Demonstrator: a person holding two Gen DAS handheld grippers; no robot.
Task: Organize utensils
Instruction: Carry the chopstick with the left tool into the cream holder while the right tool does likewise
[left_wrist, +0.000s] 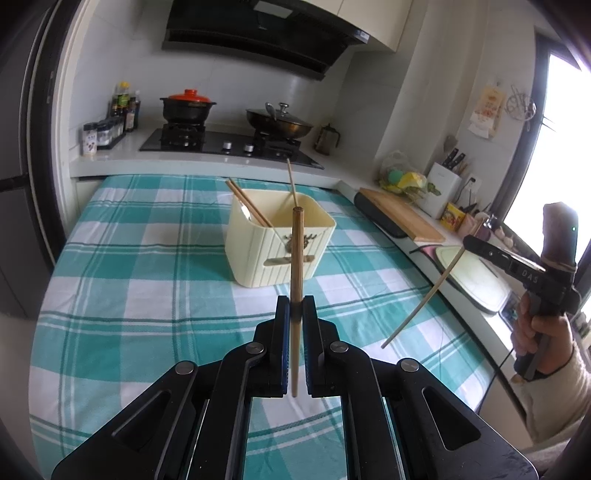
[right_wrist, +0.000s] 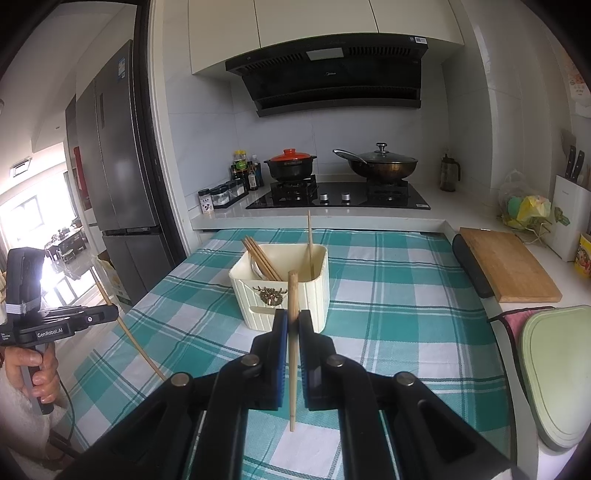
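You've got a chopstick in each gripper: the left gripper (left_wrist: 295, 301) has its jaws clamped tight on a darker wooden chopstick (left_wrist: 296, 258) that stands nearly upright between the blue pads, its top end rising in front of the cream utensil holder (left_wrist: 273, 254). Your right gripper (right_wrist: 293, 315) is pinched shut on a paler chopstick (right_wrist: 293, 332), also close to vertical, the lower tip hanging below the jaws over the checked cloth. From the left camera, that right-hand stick slants down to the left, held clear above the surface. The holder sits just ahead of both grippers on the teal-and-white tablecloth (left_wrist: 147, 258), a deer emblem on its front wall. Inside it, a bundle of brown chopsticks (right_wrist: 260, 258) leans toward the left corner, with what looks like a metal spoon bowl beside them, though that part is hard to read. A single pale stick (right_wrist: 310, 240) stands in the right compartment, poking well above the rim. Beyond the cloth, the hob (right_wrist: 340, 195) carries a black pot with an orange lid (right_wrist: 291, 162) and a lidded wok (right_wrist: 380, 164). A wooden cutting board (right_wrist: 509, 266) lies on the counter to the right.
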